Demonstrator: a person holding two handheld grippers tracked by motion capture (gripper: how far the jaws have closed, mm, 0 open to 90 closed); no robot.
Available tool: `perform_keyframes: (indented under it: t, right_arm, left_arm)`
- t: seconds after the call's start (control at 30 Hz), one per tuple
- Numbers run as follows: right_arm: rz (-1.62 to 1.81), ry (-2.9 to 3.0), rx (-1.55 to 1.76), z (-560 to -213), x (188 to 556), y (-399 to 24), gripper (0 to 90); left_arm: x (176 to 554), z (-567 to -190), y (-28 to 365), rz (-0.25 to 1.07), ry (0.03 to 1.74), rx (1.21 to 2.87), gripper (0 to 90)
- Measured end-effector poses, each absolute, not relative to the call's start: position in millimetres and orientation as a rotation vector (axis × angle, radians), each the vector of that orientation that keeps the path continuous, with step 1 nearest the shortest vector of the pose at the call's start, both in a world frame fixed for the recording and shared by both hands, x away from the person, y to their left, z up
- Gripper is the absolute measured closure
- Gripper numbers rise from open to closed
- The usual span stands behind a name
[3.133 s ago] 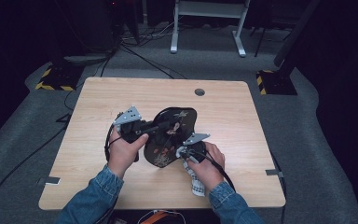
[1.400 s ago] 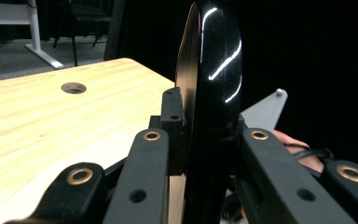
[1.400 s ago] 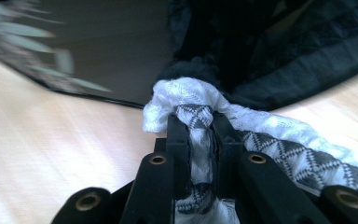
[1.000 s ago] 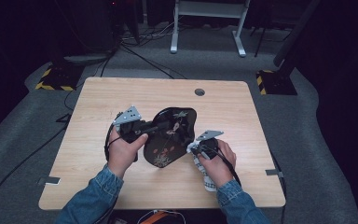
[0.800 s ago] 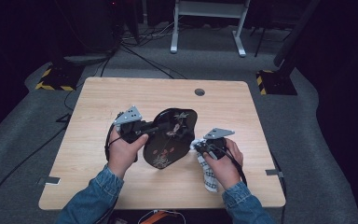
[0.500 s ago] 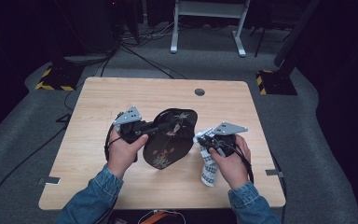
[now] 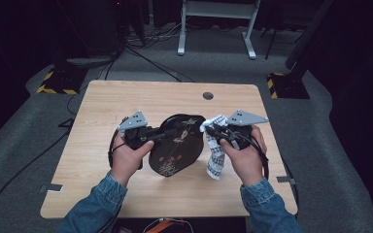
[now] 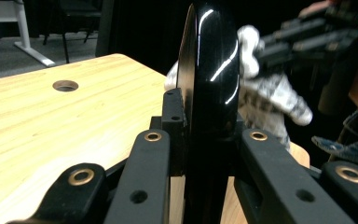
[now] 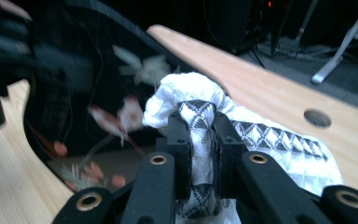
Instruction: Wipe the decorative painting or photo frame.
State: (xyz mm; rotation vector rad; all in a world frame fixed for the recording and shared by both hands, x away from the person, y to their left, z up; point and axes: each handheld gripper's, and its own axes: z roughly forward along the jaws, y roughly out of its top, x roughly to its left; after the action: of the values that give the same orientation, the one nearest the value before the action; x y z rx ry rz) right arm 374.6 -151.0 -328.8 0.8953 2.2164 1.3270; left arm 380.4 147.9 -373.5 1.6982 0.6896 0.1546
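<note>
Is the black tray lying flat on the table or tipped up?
Tipped up: the black tray stands on edge, clamped in the left claw; only its lower rim nears the table.

High view: overhead, facing forward-down on light wooden table point(image 7: 126, 189). Gripper views: close, low along jaws, both sharing glossy black floral-painted tray point(image 8: 212, 70) and white patterned cloth point(image 9: 191, 100).

a dim lab or studio: hazard-striped stand bases point(image 7: 59, 81), floor cables point(image 7: 148, 57), grey carpet point(image 7: 24, 131).
</note>
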Motion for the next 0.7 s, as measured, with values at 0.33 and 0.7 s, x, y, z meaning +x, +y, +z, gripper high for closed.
perform_keyframes:
  t: [0.33, 0.7]
  right_arm:
    - [1.401, 2.18, 0.813, -295, 382, -131, 81.1]
    - [1.44, 2.22, 0.726, -289, 390, -96, 80.9]
  left_arm:
    - [381, -373, 147, 0.144, 0.669, 1.708, 79.4]
    - [381, -373, 146, 0.146, 0.668, 1.712, 79.4]
